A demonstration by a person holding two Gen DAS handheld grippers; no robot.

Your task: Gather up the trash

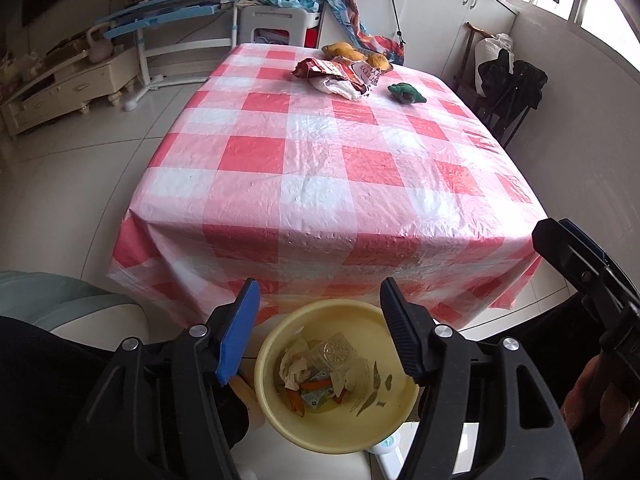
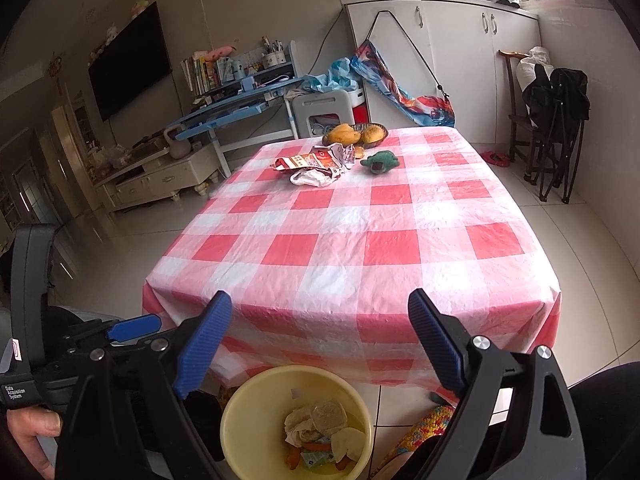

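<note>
The trash left on my table is a torn red-and-white wrapper (image 2: 316,160) with crumpled white plastic (image 2: 310,178) tucked against its near edge. It lies flat at the far end of the checked tablecloth (image 2: 360,248), long axis running roughly left to right, the ragged open end toward the basket of yellow fruit (image 2: 356,134). A green plush toy (image 2: 378,162) sits just right of it. Below the table's near edge I see the yellow bin (image 1: 340,376), already holding tissue, clear plastic and orange scraps. My left gripper (image 1: 320,328) hangs above it, jaws spread and empty; my right gripper (image 2: 320,340) is likewise spread wide, holding nothing.
</note>
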